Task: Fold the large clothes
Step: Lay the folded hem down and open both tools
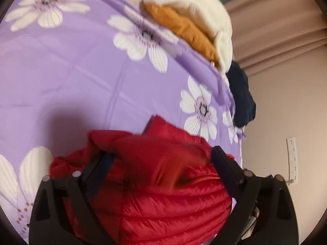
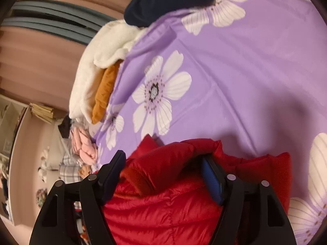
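A red quilted puffer jacket (image 1: 163, 183) lies bunched on a purple flowered bedsheet (image 1: 81, 71). My left gripper (image 1: 163, 157) has its jaws wide apart with a thick fold of the jacket between them; the fingers (image 1: 226, 167) touch the fabric on both sides. In the right wrist view the same jacket (image 2: 163, 204) fills the space between the spread jaws of my right gripper (image 2: 163, 163), whose blue-padded finger (image 2: 212, 181) presses against a fold. The jacket's lower part is hidden under both grippers.
A white fleece garment (image 1: 194, 6), an orange garment (image 1: 184, 32) and a dark navy garment (image 1: 241, 98) lie along the bed's edge. A pink garment (image 2: 85, 145) and other clothes sit beyond the bed. Beige curtains (image 1: 286, 20) and a wall socket (image 1: 292, 159) are behind.
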The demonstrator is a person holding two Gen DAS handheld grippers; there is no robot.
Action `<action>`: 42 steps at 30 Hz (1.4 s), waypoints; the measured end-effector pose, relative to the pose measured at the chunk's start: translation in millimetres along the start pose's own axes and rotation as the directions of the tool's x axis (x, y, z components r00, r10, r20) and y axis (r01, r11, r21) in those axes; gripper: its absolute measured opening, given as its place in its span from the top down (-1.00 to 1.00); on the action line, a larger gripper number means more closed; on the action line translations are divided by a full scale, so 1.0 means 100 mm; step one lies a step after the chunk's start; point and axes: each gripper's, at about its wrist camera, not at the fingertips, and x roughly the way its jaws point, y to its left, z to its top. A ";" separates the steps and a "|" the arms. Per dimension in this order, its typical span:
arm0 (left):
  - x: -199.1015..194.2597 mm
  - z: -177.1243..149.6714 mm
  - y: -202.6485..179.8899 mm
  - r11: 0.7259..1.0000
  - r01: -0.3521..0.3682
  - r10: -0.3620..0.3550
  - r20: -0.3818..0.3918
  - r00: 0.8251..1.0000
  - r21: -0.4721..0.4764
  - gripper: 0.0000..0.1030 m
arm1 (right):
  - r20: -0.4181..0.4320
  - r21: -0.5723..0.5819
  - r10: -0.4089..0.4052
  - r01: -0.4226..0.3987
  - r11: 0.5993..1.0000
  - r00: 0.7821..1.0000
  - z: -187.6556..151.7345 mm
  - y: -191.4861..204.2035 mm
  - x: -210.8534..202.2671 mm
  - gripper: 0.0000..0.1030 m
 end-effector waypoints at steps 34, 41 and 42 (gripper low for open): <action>0.54 -0.61 0.00 0.840 -0.352 0.370 0.040 0.928 0.412 -0.97 | 0.144 -0.602 -0.421 0.417 0.680 0.895 -0.62 0.36 0.66 -0.32; 0.01 -1.10 -0.26 0.803 -0.378 0.349 0.149 0.925 0.461 -0.97 | 0.237 -0.651 -0.308 0.385 0.654 0.922 -1.03 0.60 0.01 -0.32; -0.06 -1.21 -0.27 0.800 -0.376 0.342 0.160 0.926 0.468 -0.97 | 0.241 -0.655 -0.296 0.380 0.654 0.924 -1.09 0.60 -0.06 -0.32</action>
